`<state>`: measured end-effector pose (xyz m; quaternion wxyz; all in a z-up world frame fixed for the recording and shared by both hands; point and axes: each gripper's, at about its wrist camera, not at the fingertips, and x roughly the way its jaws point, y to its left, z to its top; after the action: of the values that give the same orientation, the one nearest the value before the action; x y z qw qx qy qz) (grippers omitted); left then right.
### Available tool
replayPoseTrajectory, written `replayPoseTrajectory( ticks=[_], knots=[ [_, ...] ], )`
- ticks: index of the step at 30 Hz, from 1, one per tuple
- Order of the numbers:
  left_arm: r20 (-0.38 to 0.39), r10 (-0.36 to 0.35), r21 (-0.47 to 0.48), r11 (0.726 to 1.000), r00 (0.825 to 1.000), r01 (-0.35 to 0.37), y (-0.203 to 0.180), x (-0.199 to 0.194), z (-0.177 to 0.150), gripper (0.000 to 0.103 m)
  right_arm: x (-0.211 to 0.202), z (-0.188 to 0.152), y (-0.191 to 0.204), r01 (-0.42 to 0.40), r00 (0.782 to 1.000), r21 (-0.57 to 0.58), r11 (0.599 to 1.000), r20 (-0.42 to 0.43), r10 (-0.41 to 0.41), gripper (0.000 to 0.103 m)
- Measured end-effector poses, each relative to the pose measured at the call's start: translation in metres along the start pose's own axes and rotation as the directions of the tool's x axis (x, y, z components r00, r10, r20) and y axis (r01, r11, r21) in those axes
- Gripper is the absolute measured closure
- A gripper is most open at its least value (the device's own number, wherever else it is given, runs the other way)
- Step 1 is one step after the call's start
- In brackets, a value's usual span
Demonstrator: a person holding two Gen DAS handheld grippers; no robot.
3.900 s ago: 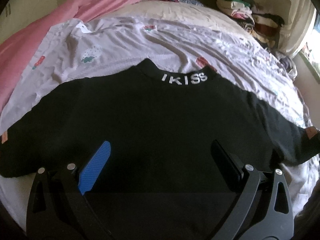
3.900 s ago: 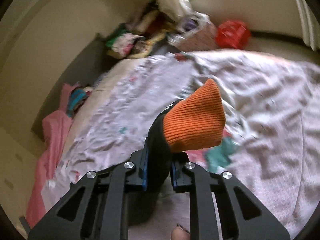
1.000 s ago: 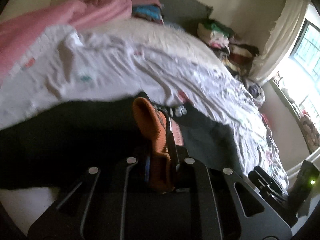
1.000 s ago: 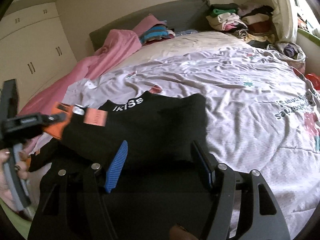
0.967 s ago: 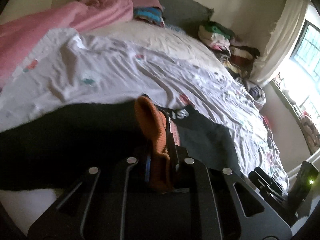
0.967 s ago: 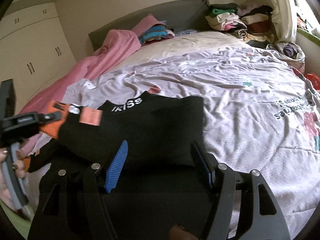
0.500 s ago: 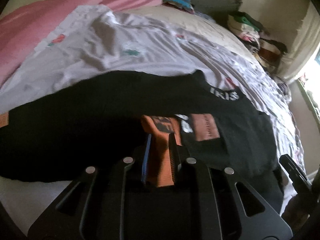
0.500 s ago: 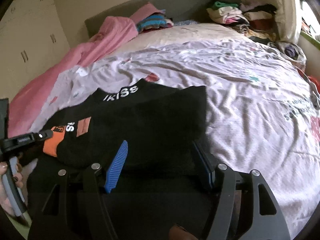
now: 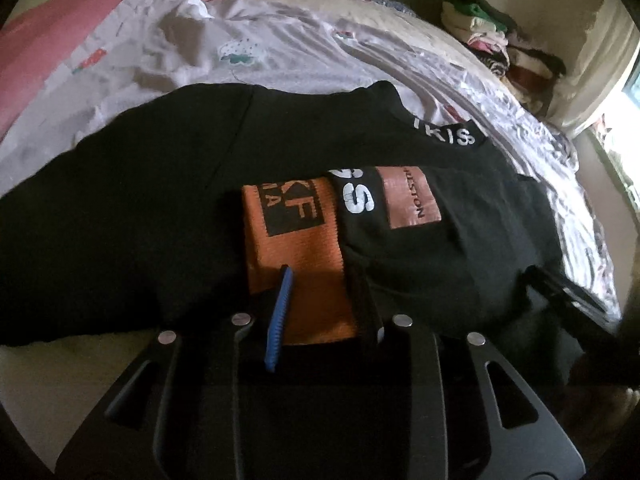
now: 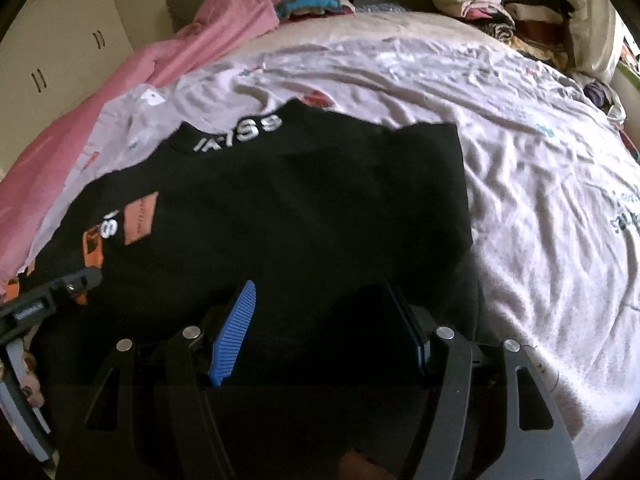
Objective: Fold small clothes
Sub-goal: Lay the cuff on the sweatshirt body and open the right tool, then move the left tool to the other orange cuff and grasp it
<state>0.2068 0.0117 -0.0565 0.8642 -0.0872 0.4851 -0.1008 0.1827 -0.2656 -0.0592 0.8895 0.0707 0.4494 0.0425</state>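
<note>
We see the black knit sweater with orange cuff (image 9: 296, 240) flat on the bed (image 9: 280, 52); its folded sleeve runs collar-ward from the left tool (image 9: 320, 280), just opening around the cuff. The right tool (image 10: 320, 312) is spread, empty.

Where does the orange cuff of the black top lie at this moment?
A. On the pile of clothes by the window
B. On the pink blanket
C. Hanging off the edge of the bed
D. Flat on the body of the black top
D: the orange cuff lies flat on the black top, between the left gripper's parted pads.
</note>
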Motion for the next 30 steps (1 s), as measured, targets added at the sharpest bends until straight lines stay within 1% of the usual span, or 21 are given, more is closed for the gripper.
replayPoseTrajectory(
  ticks=[2,3,4,7,8,9,11,13,14,16,18,21,23,24,25,30],
  knots=[
    [0.005,-0.003,-0.005,1.000,1.000,0.003,0.001,-0.007,-0.001,0.077,-0.002,-0.001,0.002,0.007,1.000,-0.005,1.000,0.008,-0.006,0.039],
    [0.013,-0.001,-0.005,1.000,1.000,0.001,0.001,-0.011,-0.001,0.071,-0.006,-0.001,0.004,0.005,1.000,-0.007,1.000,0.019,-0.005,0.037],
    [0.023,0.003,-0.004,1.000,1.000,-0.003,0.001,-0.017,-0.002,0.066,-0.009,-0.002,0.005,-0.002,1.000,-0.005,1.000,0.030,0.002,0.034],
    [0.038,0.010,-0.011,1.000,0.999,-0.010,0.005,-0.026,-0.005,0.065,-0.024,-0.004,0.008,-0.022,0.997,-0.001,1.000,0.073,0.022,0.024],
    [0.043,0.012,-0.013,1.000,0.999,-0.012,0.006,-0.029,-0.005,0.064,-0.029,-0.005,0.010,-0.019,0.996,-0.005,1.000,0.086,0.020,0.024],
    [0.049,0.013,-0.016,1.000,0.999,-0.012,0.007,-0.031,-0.005,0.062,-0.033,-0.006,0.012,-0.020,0.995,-0.008,1.000,0.095,0.020,0.024],
    [0.062,0.013,-0.022,1.000,0.998,-0.012,0.010,-0.038,-0.005,0.057,-0.040,-0.006,0.016,-0.029,0.994,-0.012,1.000,0.108,0.030,0.019],
    [0.078,0.022,-0.025,0.999,0.997,-0.020,0.014,-0.047,-0.006,0.049,-0.048,-0.007,0.019,-0.034,0.991,-0.020,0.999,0.125,0.036,0.010],
    [0.087,0.028,-0.026,0.999,0.996,-0.026,0.016,-0.051,-0.007,0.046,-0.052,-0.007,0.023,-0.040,0.989,-0.031,0.999,0.138,0.044,0.009],
    [0.100,0.048,-0.037,0.998,0.994,-0.044,0.022,-0.058,-0.009,0.034,-0.059,-0.007,0.029,-0.041,0.987,-0.047,0.998,0.155,0.048,0.007],
    [0.106,0.057,-0.052,0.997,0.993,-0.051,0.028,-0.064,-0.010,0.030,-0.065,-0.006,0.037,-0.047,0.984,-0.065,0.997,0.167,0.057,0.007],
    [0.103,0.060,-0.056,0.997,0.993,-0.055,0.034,-0.069,-0.012,0.021,-0.070,-0.005,0.048,-0.048,0.982,-0.082,0.995,0.178,0.062,0.004],
    [0.110,0.070,-0.050,0.997,0.991,-0.065,0.037,-0.073,-0.014,0.019,-0.073,-0.004,0.055,-0.054,0.981,-0.089,0.995,0.183,0.069,0.004],
    [0.115,0.084,-0.049,0.996,0.990,-0.079,0.039,-0.075,-0.015,0.014,-0.075,-0.004,0.059,-0.058,0.980,-0.093,0.994,0.187,0.074,0.004],
    [0.119,0.091,-0.049,0.995,0.989,-0.085,0.041,-0.078,-0.016,0.012,-0.076,-0.003,0.063,-0.062,0.979,-0.099,0.993,0.189,0.080,0.004],
    [0.136,0.101,-0.081,0.993,0.986,-0.091,0.056,-0.088,-0.018,0.012,-0.083,0.002,0.085,-0.070,0.974,-0.144,0.987,0.202,0.099,0.004]
  ],
)
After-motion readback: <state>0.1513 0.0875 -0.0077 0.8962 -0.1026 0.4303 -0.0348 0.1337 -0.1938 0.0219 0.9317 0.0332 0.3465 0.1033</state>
